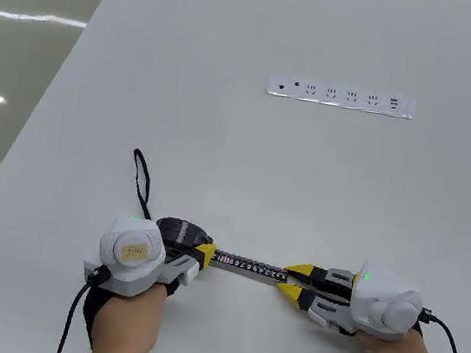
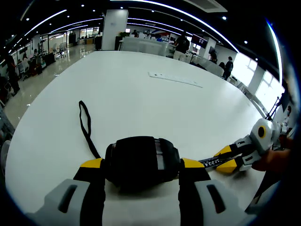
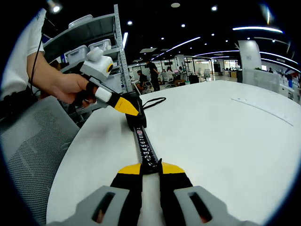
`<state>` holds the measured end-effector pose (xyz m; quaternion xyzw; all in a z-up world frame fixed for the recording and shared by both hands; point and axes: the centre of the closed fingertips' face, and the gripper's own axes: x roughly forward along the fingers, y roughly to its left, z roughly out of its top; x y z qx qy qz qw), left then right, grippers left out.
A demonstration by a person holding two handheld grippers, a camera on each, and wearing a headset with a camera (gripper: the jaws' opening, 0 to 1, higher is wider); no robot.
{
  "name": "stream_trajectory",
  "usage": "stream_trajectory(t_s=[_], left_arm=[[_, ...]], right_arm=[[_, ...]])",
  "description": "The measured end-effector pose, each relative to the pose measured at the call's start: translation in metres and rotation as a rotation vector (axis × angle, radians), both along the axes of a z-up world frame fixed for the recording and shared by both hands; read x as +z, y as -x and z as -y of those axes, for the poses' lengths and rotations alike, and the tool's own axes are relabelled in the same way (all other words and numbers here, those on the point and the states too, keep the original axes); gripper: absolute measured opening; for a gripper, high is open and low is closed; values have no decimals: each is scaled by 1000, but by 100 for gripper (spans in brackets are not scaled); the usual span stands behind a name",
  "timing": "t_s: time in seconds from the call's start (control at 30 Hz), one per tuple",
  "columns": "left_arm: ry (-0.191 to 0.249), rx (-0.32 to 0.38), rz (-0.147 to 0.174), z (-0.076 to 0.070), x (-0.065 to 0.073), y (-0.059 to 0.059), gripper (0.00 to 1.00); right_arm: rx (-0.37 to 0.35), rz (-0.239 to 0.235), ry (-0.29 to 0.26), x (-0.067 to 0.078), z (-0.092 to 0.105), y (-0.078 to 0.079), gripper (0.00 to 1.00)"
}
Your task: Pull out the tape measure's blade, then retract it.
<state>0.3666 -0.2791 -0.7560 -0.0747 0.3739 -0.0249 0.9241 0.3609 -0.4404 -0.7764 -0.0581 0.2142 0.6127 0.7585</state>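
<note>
A black tape measure case (image 1: 178, 233) (image 2: 141, 158) (image 3: 135, 115) rests on the white table, and my left gripper (image 1: 193, 260) (image 2: 141, 165) is shut on it. A black wrist strap (image 1: 140, 179) (image 2: 85, 125) trails from the case toward the far side. The blade (image 1: 247, 265) (image 3: 146, 148) is drawn out a short way to the right, with its printed numbers showing. My right gripper (image 1: 289, 281) (image 3: 150, 170) is shut on the blade's free end. The right gripper also appears in the left gripper view (image 2: 222, 159).
A white power strip (image 1: 341, 96) (image 2: 175, 79) (image 3: 263, 109) lies farther back on the white table (image 1: 229, 97). The table's left edge runs diagonally beside a glossy floor. A grey mesh chair (image 3: 33, 155) and shelves with bins stand beyond the table in the right gripper view.
</note>
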Motion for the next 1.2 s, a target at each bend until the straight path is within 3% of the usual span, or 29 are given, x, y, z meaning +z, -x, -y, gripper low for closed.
stream_trajectory(t_s=[1.2], left_arm=[[8,7,-1,-1,1,-2,60]], right_arm=[[24,-4,-7,0,-39,-1,12]])
